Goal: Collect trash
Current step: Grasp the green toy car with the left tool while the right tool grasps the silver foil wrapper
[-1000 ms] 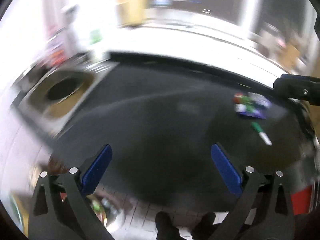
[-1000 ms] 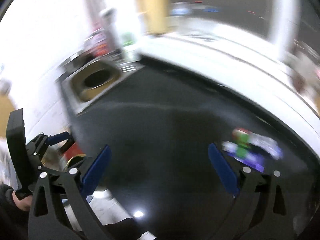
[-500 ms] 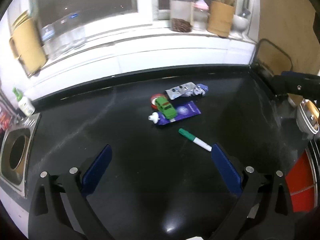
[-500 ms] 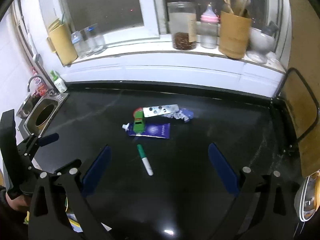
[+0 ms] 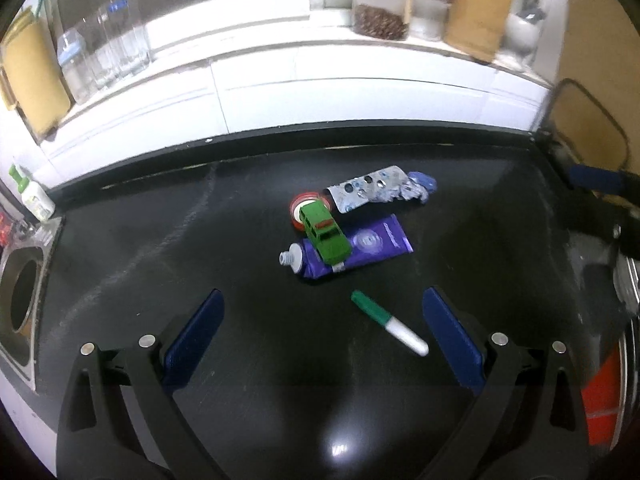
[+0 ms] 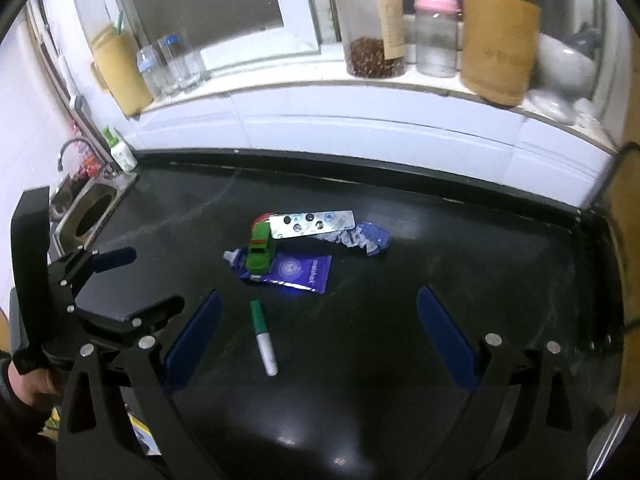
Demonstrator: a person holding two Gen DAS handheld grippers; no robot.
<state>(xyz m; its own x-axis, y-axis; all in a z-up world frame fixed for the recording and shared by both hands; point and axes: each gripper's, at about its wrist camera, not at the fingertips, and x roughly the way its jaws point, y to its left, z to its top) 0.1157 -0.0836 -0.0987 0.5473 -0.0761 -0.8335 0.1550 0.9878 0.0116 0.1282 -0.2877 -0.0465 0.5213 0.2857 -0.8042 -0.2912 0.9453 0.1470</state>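
Both cameras sit closer to the pile than half a second ago. Left gripper (image 5: 322, 334) and right gripper (image 6: 318, 334) gape wide, empty. Blister pack (image 6: 312, 223), wrapper (image 6: 370, 236), purple tube (image 6: 298, 272) lie mid-counter (image 6: 460, 264), uncollected.

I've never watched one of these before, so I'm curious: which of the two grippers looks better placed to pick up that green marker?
Probably the left gripper. In its view the green marker lies between its open fingers. From the right gripper, also open, the marker sits towards its left finger, off centre. It is a close call.
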